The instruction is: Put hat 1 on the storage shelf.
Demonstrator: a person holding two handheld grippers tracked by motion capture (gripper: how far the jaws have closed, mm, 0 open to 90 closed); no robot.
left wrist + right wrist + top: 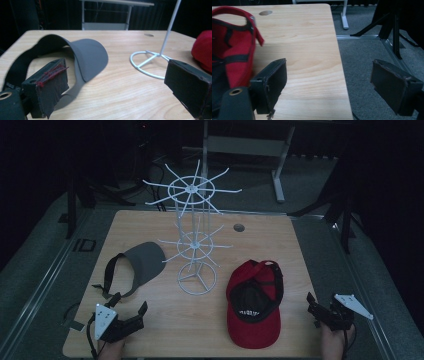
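Looks like the start of a hang-the-hats job: 2 pieces of headwear lie flat and the white wire rack stands bare between them, so nothing is picked up yet.

Left gripper sits at the near edge of the table, jaws spread wide, nothing between them. The grey visor lies just ahead of it and a bit to its left; in the left gripper view its strap curls right beside the left jaw, apart from the pad as far as I can tell.

Right gripper hangs over the table's right edge, jaws also spread, empty. The red cap lies upside down just to its left, not touching.

Next move, I'd guess: either gripper goes fwd to its hat, gets 1 jaw under the brim or strap & closes. Fabric is floppy, so a grip near the stiff brim seems safer before lifting toward a rack arm.
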